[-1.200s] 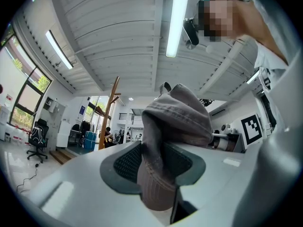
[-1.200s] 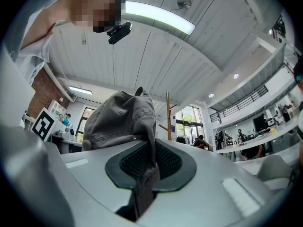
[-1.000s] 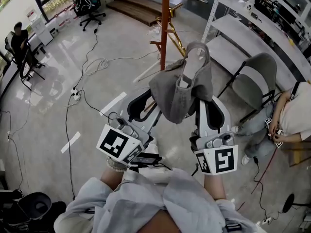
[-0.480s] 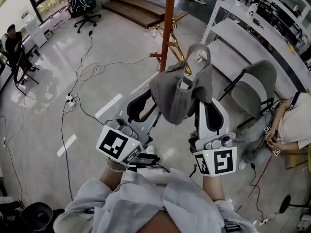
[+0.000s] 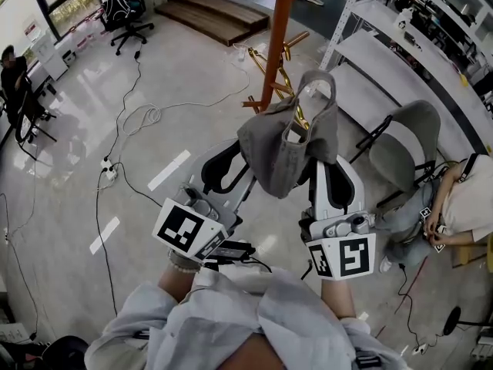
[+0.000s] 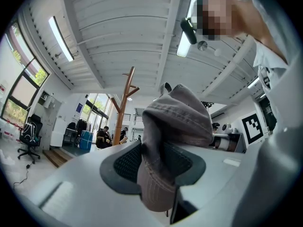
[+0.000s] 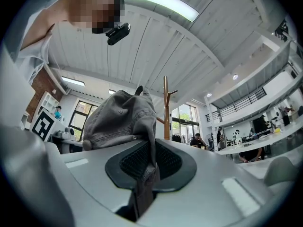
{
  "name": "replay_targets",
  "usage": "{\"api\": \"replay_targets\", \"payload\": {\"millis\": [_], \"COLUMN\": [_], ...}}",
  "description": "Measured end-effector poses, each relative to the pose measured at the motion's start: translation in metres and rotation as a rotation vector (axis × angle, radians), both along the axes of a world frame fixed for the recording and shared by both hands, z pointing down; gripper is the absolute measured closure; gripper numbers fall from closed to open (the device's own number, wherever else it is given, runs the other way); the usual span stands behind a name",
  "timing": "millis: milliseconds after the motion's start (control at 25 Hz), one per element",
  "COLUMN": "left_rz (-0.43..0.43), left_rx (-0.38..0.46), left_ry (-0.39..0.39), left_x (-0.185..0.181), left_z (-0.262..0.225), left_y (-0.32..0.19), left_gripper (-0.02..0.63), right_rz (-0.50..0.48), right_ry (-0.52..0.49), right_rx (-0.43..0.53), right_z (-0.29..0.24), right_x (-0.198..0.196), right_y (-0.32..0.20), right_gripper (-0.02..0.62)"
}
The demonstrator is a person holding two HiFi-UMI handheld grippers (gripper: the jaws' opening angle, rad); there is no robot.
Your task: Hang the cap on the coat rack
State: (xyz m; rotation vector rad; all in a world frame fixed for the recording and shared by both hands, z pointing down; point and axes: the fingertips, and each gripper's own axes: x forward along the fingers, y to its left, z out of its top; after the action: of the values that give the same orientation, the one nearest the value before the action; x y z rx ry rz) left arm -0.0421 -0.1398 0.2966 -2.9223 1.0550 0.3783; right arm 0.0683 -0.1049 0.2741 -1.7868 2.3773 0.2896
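Observation:
A grey cap (image 5: 286, 141) hangs in the air between both grippers, held up in front of me. My left gripper (image 5: 240, 160) is shut on the cap's left side, and my right gripper (image 5: 322, 164) is shut on its right side. The orange wooden coat rack (image 5: 277, 41) stands on the floor just beyond the cap, its branches spreading behind the cap's top. In the left gripper view the cap (image 6: 175, 126) is pinched between the dark pads, with the coat rack (image 6: 124, 103) to its left. The right gripper view shows cap fabric (image 7: 124, 119) clamped, with the coat rack (image 7: 166, 110) right behind it.
A grey folding chair (image 5: 404, 133) and a seated person (image 5: 462, 199) are at the right. White shelving (image 5: 385, 37) runs along the far right. Cables (image 5: 146, 114) and a power strip (image 5: 108, 168) lie on the floor at left. Wooden steps (image 5: 208, 14) and an office chair (image 5: 123, 10) stand beyond.
The coat rack has drawn closer and now sits lower in the head view, right behind the cap. Both grippers keep their hold on the cap, unchanged relative to me.

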Motion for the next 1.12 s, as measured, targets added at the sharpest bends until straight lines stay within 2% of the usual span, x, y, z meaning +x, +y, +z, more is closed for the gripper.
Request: {"api": "replay_targets", "payload": {"millis": [320,760,1120], "left_rz": [0.029,0.039,0.039], "left_rx": [0.005,-0.006,-0.007], "left_ry": [0.0,0.012,0.015], "left_x": [-0.009,-0.011,0.004], "left_z": [0.004,0.006,-0.001], "left_y": [-0.036,-0.056,-0.065], "left_gripper": [0.465,0.465,0.465], "right_rz": [0.03,0.04,0.046], "right_ry": [0.01,0.024,0.017], "right_rx": [-0.008,-0.025,-0.017], "right_z": [0.004,0.008,0.003], "right_x": [-0.011,-0.013,0.003], "right_y": [-0.033,-0.052,-0.06], "right_gripper": [0.558,0.558,0.558]}}
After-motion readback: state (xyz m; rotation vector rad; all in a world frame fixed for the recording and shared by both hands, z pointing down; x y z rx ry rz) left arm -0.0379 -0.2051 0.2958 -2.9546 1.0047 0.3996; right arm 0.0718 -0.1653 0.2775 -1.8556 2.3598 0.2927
